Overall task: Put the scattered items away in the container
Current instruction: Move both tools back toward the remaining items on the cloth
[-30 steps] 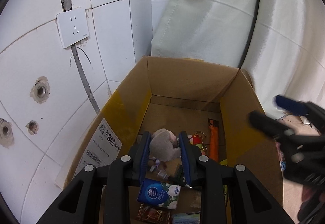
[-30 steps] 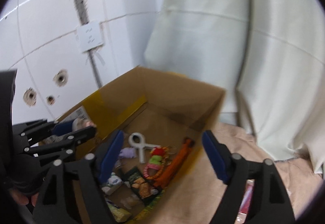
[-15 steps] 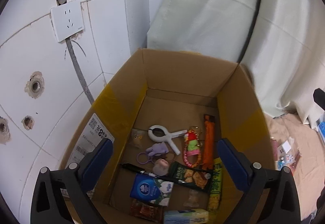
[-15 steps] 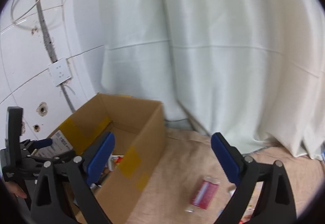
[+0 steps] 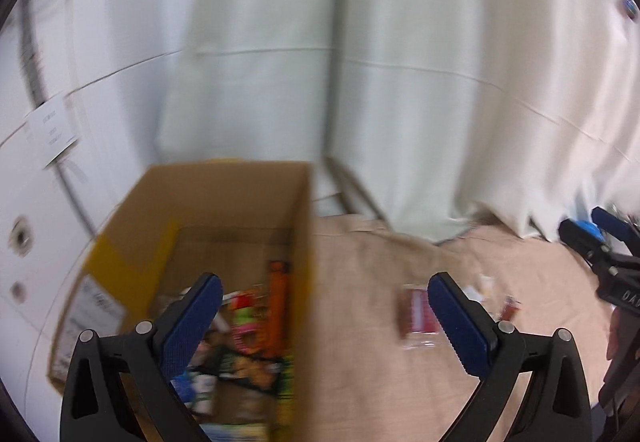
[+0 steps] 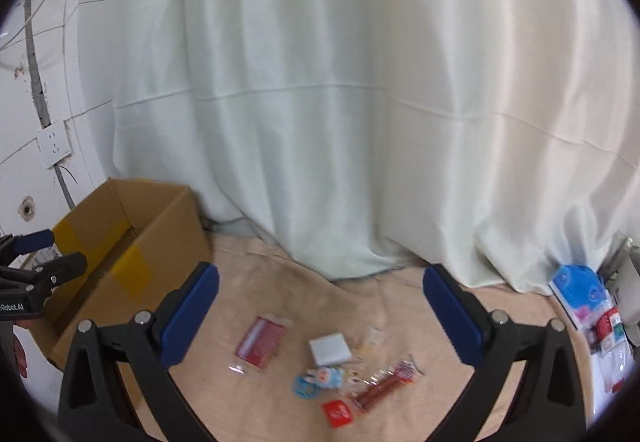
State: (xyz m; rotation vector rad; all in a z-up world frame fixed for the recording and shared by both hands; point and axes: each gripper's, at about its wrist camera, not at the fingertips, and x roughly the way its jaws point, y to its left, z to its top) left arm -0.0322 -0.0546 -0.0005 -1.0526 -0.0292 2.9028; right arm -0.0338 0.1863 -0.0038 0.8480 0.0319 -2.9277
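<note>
The open cardboard box (image 5: 224,197) (image 6: 132,226) stands at the left against the tiled wall, with several packets and toys inside, blurred. My left gripper (image 5: 324,322) is open and empty, over the box's right wall. My right gripper (image 6: 320,318) is open and empty above the scattered items on the beige cloth: a red packet (image 6: 262,340) (image 5: 418,312), a white square pad (image 6: 330,350), a blue toy (image 6: 316,382), a red sachet (image 6: 338,412) and a clear-wrapped red stick (image 6: 384,388). The left gripper (image 6: 36,254) shows at the left edge of the right wrist view.
A pale curtain (image 6: 360,101) hangs behind the cloth down to the floor. A wall socket (image 6: 54,147) sits on the white tiles at left. A blue-and-white pack and other packets (image 6: 588,298) lie at the far right edge.
My left gripper opened and dropped the plush toy into the box, then swung right and up. The right gripper turned away from the box to the scattered items on the cloth.
</note>
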